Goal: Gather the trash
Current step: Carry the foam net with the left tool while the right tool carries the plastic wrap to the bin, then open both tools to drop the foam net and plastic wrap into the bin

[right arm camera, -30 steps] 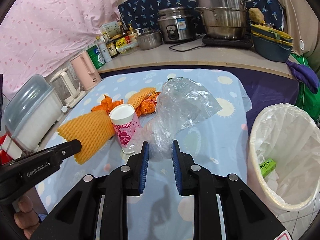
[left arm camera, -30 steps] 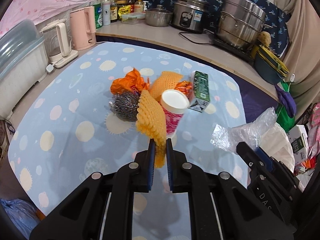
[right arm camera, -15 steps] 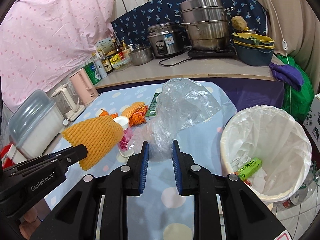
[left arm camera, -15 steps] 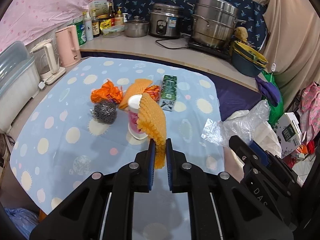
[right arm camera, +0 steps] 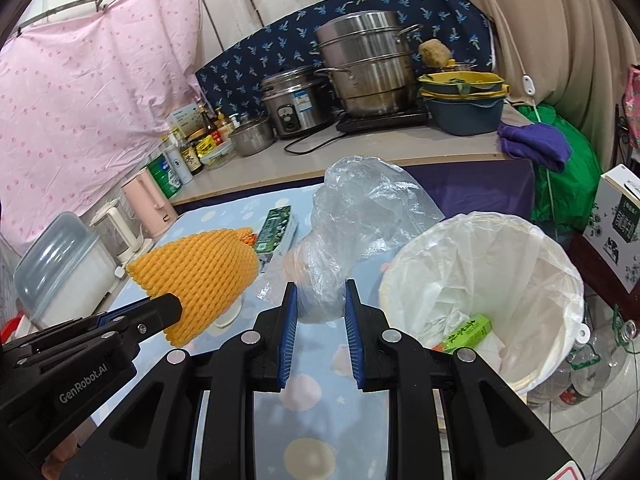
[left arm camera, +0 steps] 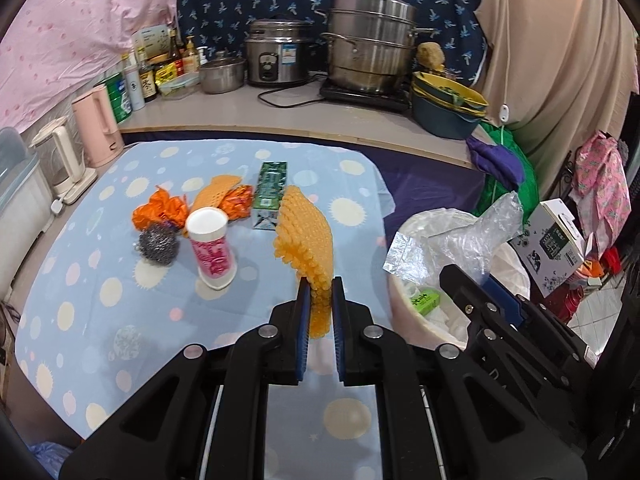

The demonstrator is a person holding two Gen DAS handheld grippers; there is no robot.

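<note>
Left gripper (left arm camera: 319,285) clamped on orange foam fruit net (left arm camera: 306,240); right gripper (right arm camera: 321,294) pinching crumpled clear plastic bag (right arm camera: 360,216) beside white-lined trash bin (right arm camera: 496,272).

A pink sheet (right arm camera: 80,92) and navy patterned cloth (left arm camera: 248,0) cover the walls; beige curtain (left arm camera: 552,60) hangs right; tiled floor (left arm camera: 600,308).

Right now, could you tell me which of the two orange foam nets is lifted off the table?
The larger foam net, pinched in the left claw, hangs above the cloth. The flat foam net lies on the table among the orange wrappers.
</note>
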